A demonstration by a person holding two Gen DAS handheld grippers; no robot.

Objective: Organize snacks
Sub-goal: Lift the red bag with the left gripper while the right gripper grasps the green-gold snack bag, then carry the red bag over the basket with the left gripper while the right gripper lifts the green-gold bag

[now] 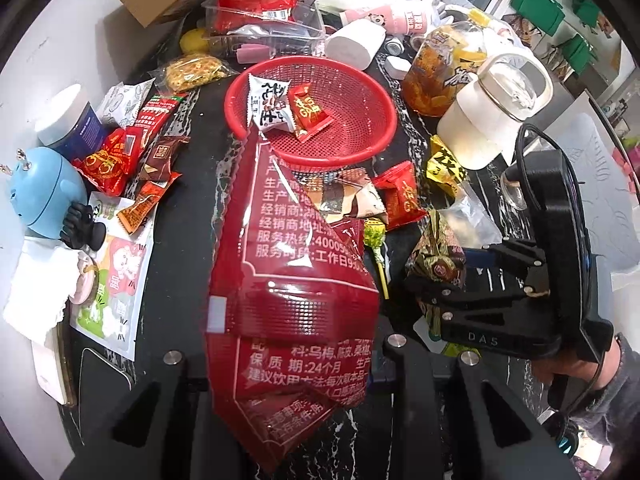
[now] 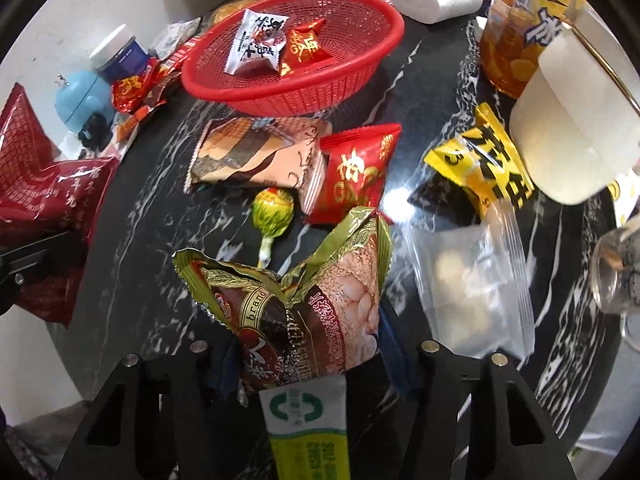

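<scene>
A red mesh basket (image 1: 352, 92) (image 2: 360, 36) stands mid-table on the black marble top, with a white packet (image 1: 268, 106) and a small red packet (image 1: 310, 114) in it. My left gripper (image 1: 284, 360) is shut on a big red bag (image 1: 288, 280), which hangs in front of the basket. At the right of the left wrist view, my right gripper (image 1: 434, 284) (image 2: 314, 346) points down, shut on a crumpled gold-brown snack packet (image 2: 312, 300). A green and yellow stick sachet (image 2: 304, 420) lies under it.
Between basket and right gripper lie a brown wafer packet (image 2: 256, 156), a red packet (image 2: 356, 172) and a lollipop (image 2: 272, 208). A yellow packet (image 2: 488, 164), clear zip bag (image 2: 472, 280), fruit jar (image 2: 516, 40) and white jug (image 2: 572, 128) crowd the right. More snacks (image 1: 132, 152) lie left.
</scene>
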